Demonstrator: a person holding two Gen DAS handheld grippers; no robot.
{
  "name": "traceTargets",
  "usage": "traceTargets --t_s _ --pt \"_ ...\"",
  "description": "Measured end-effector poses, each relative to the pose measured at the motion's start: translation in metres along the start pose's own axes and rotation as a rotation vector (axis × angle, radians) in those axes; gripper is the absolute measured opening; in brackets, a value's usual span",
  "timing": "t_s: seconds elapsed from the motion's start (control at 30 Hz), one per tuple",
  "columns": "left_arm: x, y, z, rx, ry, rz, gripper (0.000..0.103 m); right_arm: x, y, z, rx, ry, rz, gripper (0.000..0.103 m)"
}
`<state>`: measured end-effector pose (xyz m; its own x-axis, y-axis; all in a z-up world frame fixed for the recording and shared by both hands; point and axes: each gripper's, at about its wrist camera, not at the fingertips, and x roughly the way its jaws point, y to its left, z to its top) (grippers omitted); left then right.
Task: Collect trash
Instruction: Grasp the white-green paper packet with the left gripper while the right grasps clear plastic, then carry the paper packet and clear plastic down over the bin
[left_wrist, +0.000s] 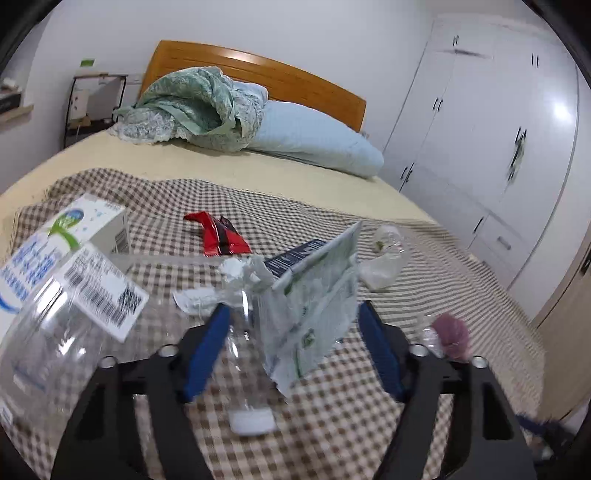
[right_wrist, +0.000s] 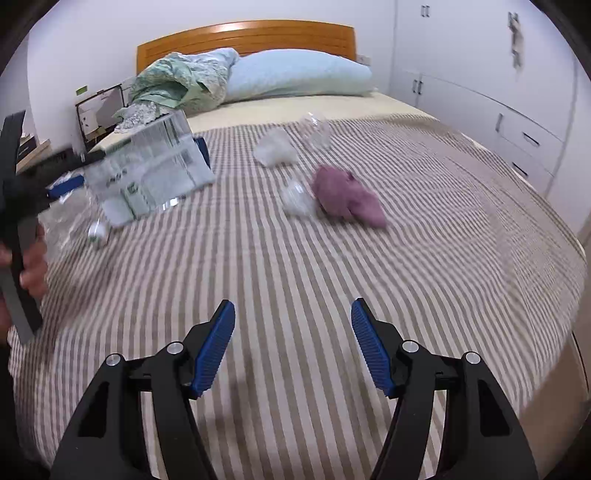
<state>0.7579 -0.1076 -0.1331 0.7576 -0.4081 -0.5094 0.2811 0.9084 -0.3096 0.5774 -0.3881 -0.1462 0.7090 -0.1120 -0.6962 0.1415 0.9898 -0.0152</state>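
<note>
Trash lies scattered over the checked blanket (left_wrist: 332, 406) on the bed. The left gripper (left_wrist: 291, 314) is spread wide; a crinkled white-green bag (left_wrist: 310, 306) stands between its fingers, but whether they touch it I cannot tell. A clear bottle (left_wrist: 55, 332) lies just left, a red wrapper (left_wrist: 218, 234) beyond. The right gripper (right_wrist: 293, 310) hangs wide open, holding nothing, well short of the purple wad (right_wrist: 345, 195) and crumpled plastic (right_wrist: 297, 201) beside it.

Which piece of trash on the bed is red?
The red wrapper, lying flat behind the crumpled paper. The other trash nearby is white, clear or purple.
</note>
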Motion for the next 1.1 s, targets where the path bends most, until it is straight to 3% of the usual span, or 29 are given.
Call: traceTargets --t_s 0.03,0.1,0.3,0.47,0.5,0.6,0.67,0.8,1.0,1.1 --pt "0.003 0.000 0.001 -0.002 0.004 -0.003 0.053 0.006 0.002 0.009 -0.008 -0.001 0.006 0.063" --pt "0.009 0.000 0.009 -0.002 0.020 -0.040 0.010 0.016 0.009 0.026 -0.038 0.004 0.032 0.063" --pt "-0.021 -0.009 0.024 -0.036 -0.041 -0.119 0.000 0.076 0.026 0.063 -0.147 0.071 0.050 0.063" --pt "-0.050 -0.030 0.036 0.013 -0.101 -0.108 0.000 0.155 0.009 0.087 -0.127 0.181 -0.033 0.056" --pt "-0.054 -0.034 0.037 0.017 -0.102 -0.116 0.000 0.169 0.004 0.089 -0.126 0.202 -0.062 0.054" --pt "-0.053 -0.042 0.037 0.053 -0.056 -0.096 0.000 0.175 0.002 0.100 -0.160 0.218 -0.093 0.025" --pt "-0.052 -0.041 0.037 0.042 -0.033 -0.070 0.000 0.169 0.006 0.106 -0.145 0.235 -0.012 0.025" --pt "-0.067 -0.041 0.040 0.016 -0.047 -0.067 0.000 0.122 0.023 0.118 -0.170 0.169 0.059 0.024" --pt "-0.123 -0.062 0.022 0.061 -0.071 -0.031 0.000 0.017 0.027 0.117 -0.145 0.074 0.188 0.024" --pt "-0.152 -0.070 0.008 0.034 -0.071 -0.046 0.000 -0.039 0.016 0.109 -0.146 0.023 0.224 0.024"
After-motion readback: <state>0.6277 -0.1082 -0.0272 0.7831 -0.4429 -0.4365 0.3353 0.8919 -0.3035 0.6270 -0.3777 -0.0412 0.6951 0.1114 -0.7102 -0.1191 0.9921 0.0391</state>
